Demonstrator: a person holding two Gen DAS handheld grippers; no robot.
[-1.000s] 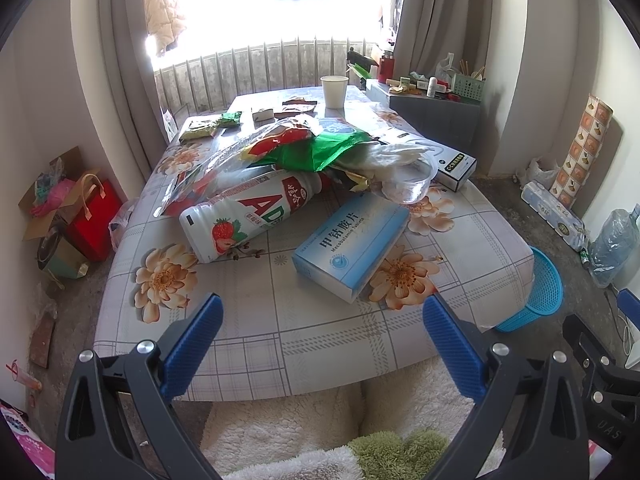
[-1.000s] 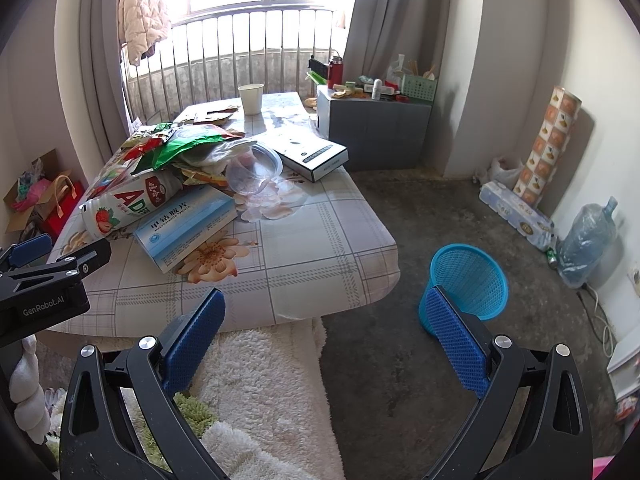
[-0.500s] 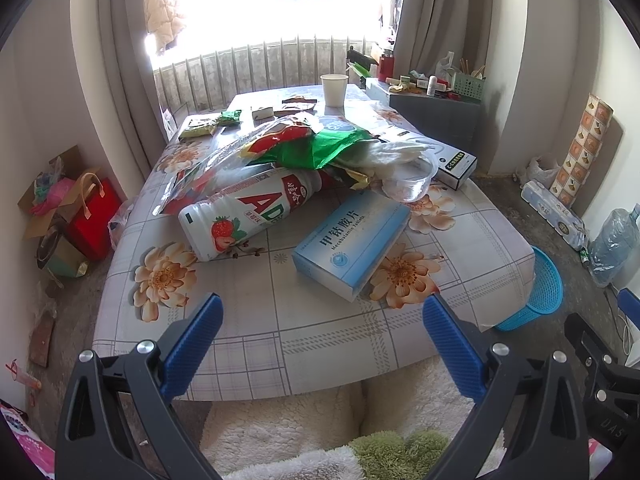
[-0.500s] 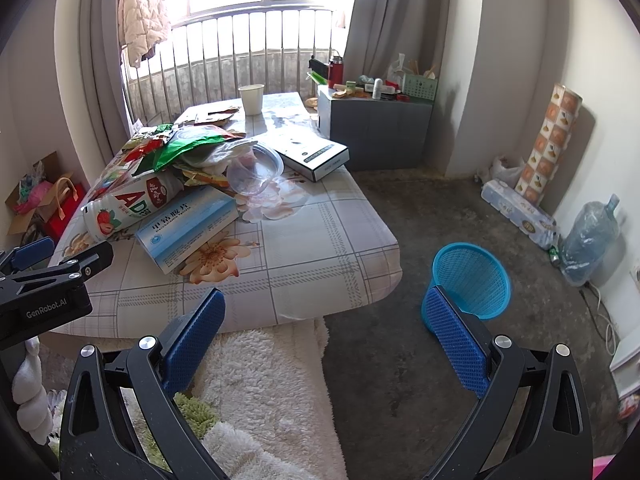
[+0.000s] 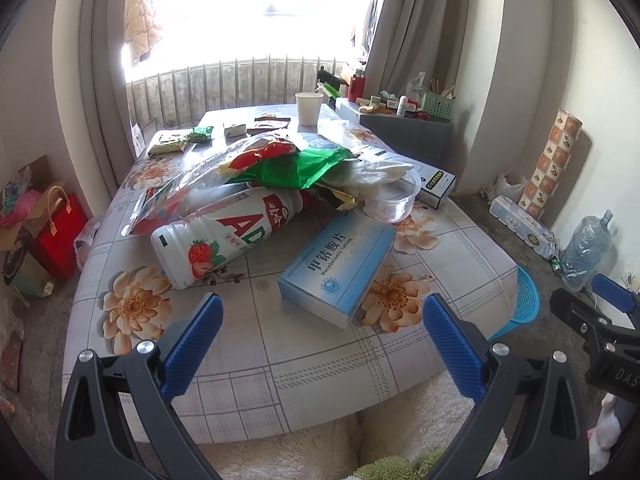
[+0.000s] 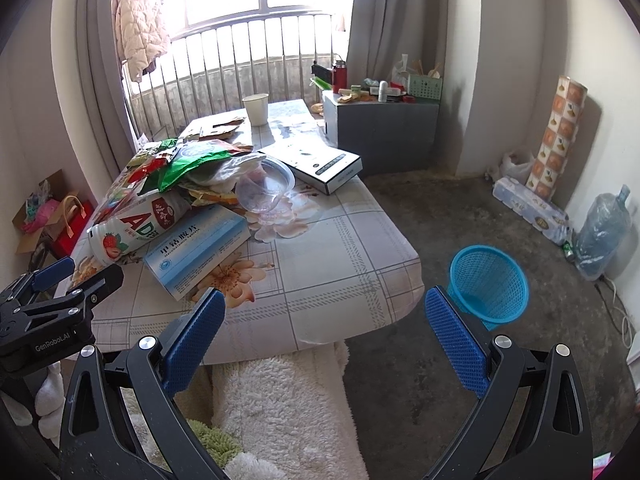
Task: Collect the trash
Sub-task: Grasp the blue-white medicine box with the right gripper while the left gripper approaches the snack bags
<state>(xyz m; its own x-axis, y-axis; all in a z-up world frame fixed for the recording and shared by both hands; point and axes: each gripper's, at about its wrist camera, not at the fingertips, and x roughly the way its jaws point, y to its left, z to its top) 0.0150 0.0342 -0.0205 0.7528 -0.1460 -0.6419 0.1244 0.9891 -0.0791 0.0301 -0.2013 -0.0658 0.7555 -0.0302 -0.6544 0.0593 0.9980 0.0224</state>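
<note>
Since the blue box (image 5: 338,270) lies flat just ahead of my wide-open left gripper (image 5: 320,344), pointing away and right, that hand is nearer than my open right gripper (image 6: 322,336).

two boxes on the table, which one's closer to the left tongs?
The light blue medicine box, lying just ahead of the left tongs. The white and black box sits farther back, beyond the clear plastic bowl.
</note>
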